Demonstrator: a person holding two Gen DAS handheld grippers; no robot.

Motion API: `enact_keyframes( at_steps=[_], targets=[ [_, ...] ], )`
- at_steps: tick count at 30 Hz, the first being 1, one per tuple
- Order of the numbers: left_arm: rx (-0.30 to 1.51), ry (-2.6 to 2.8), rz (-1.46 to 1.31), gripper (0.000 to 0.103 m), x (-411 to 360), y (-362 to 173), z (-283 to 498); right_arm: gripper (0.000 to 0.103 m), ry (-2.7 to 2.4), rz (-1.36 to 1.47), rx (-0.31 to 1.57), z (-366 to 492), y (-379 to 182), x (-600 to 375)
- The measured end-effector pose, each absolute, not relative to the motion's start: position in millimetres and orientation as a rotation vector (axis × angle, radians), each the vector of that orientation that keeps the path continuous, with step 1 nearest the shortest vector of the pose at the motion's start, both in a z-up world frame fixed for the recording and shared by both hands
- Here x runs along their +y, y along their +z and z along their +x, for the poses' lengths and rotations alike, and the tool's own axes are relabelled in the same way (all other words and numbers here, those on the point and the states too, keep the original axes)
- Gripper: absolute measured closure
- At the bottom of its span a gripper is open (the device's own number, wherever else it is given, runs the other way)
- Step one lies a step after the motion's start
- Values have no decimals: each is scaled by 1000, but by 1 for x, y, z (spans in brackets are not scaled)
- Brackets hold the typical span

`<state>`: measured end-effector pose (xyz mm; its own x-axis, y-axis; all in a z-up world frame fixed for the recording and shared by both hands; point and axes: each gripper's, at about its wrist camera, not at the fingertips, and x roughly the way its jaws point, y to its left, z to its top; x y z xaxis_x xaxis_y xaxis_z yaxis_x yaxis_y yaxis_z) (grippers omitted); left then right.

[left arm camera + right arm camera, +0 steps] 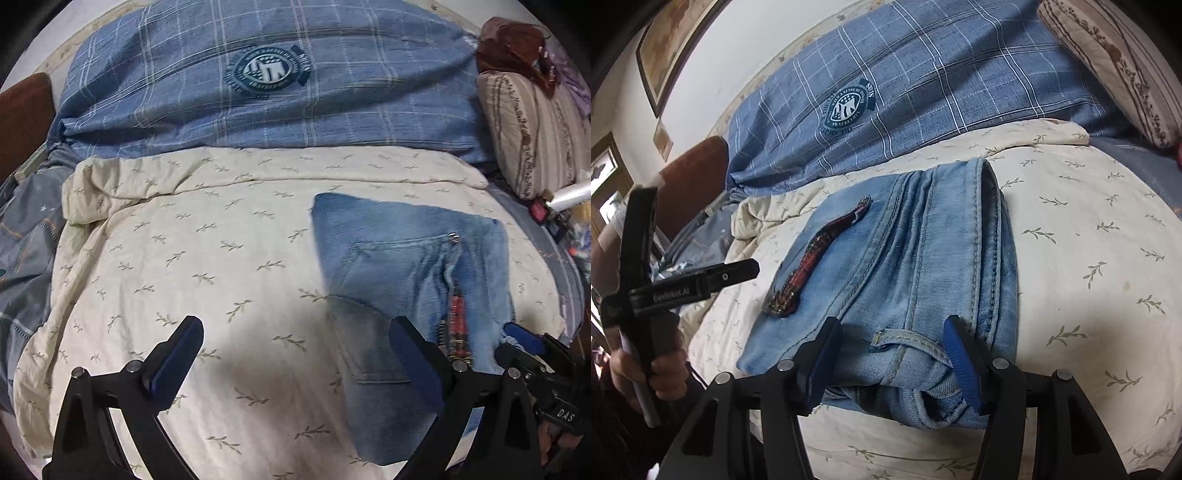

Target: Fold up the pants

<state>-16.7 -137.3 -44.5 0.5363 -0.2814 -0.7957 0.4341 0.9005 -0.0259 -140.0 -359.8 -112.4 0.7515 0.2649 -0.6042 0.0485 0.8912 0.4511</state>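
Note:
Light blue jeans (413, 266) lie folded into a compact stack on a cream quilt (184, 258) on a bed. A red embroidered strip runs down one side of them (820, 254). My left gripper (295, 354) is open and empty, hovering over the quilt just left of the jeans' near edge. My right gripper (890, 354) is open, its blue pads (960, 365) on either side of the waistband end of the jeans (923, 258). It also shows in the left wrist view (532, 347) at the jeans' right edge. The left gripper shows in the right wrist view (701, 284), held in a hand.
A blue plaid duvet (258, 74) with a round crest is bunched at the back of the bed. A striped pillow (535, 140) and dark red cloth (517, 48) sit at the right. A brown headboard (698, 177) and framed picture (672, 44) are at the left.

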Motion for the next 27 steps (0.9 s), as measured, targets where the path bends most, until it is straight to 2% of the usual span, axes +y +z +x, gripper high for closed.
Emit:
enact_keyframes(
  at_steps=[12,27],
  targets=[
    [874,-478,196,3,-144,-34,-24,42,64,589,541,-161,-94,-389],
    [899,-480,223,3,-151,-40,-25,42,31,647,547,-160,-99,-402]
  ],
)
